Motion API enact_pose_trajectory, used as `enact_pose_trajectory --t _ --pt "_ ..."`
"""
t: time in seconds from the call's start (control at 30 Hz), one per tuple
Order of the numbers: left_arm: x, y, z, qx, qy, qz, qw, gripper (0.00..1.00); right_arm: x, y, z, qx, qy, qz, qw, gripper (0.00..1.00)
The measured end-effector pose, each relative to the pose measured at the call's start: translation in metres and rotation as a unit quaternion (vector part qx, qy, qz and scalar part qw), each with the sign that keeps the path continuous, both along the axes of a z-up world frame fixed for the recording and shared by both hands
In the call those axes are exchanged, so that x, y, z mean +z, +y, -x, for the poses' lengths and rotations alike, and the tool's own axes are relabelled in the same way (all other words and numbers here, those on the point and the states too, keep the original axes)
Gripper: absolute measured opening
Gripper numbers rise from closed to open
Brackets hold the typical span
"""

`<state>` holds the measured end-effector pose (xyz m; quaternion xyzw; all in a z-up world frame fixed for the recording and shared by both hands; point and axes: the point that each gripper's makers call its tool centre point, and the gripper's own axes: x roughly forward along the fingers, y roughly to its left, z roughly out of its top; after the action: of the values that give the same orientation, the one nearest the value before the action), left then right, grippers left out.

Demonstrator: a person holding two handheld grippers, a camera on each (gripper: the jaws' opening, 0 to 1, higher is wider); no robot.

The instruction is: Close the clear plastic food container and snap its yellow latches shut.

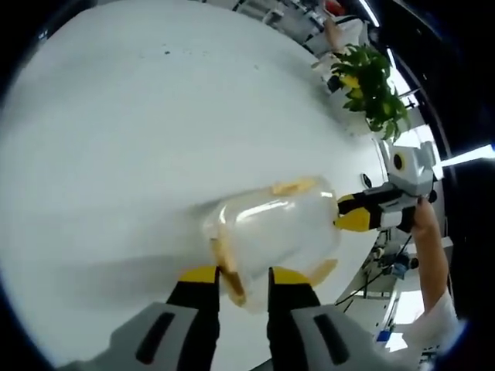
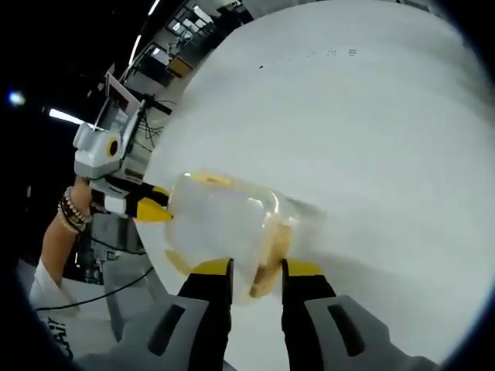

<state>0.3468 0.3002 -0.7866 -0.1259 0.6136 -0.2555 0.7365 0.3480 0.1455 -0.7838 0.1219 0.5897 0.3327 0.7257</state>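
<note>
Yellow tips sit on the two dark jaws of the left hand-held gripper (image 1: 244,276), low in the left gripper view. The jaws stand a little apart, one on each side of a yellow latch (image 1: 229,270) on the near end of the clear plastic food container (image 1: 272,236). I cannot tell if they are pinching the latch or just sitting beside it.

The container looks blurry. It lies on the white worktop (image 1: 139,124), close to the worktop's edge. Its clear lid looks to be on top of it. Another yellow latch (image 1: 294,186) shows on its far side.

Past the container, the right hand-held gripper (image 1: 349,214) comes in from the side. Its yellow tips touch the far end of the container. A bare arm (image 1: 430,255) holds it. Farther off, past the worktop's edge, there is a green plant (image 1: 373,83).

In the right gripper view, the right hand-held gripper (image 2: 257,270) has its yellow-tipped jaws a little apart too, with a yellow latch (image 2: 269,259) between them. I cannot tell if they are squeezing it. The container (image 2: 220,228) lies just past them on the worktop (image 2: 371,124). At its far end the left hand-held gripper (image 2: 155,205) touches it with its yellow tips. The arm behind it wears bead bracelets (image 2: 71,210).
</note>
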Motion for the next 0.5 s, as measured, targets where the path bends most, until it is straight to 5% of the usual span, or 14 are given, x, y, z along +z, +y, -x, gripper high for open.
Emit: enact_pose_trajectory --t 0.3,0.37,0.5 --pt "0.001 0.000 0.001 0.013 0.005 0.004 0.9999 0.14 -0.001 0.000 0.000 -0.001 0.002 0.000 1.0000 0.20" --pt "0.004 -0.003 0.000 0.025 0.006 0.032 0.9992 0.12 0.004 0.002 -0.005 -0.024 0.009 -0.010 0.9996 0.19" --pt "0.001 -0.001 -0.001 0.025 0.006 0.017 0.9995 0.12 0.009 -0.001 -0.008 -0.004 -0.004 -0.006 1.0000 0.19"
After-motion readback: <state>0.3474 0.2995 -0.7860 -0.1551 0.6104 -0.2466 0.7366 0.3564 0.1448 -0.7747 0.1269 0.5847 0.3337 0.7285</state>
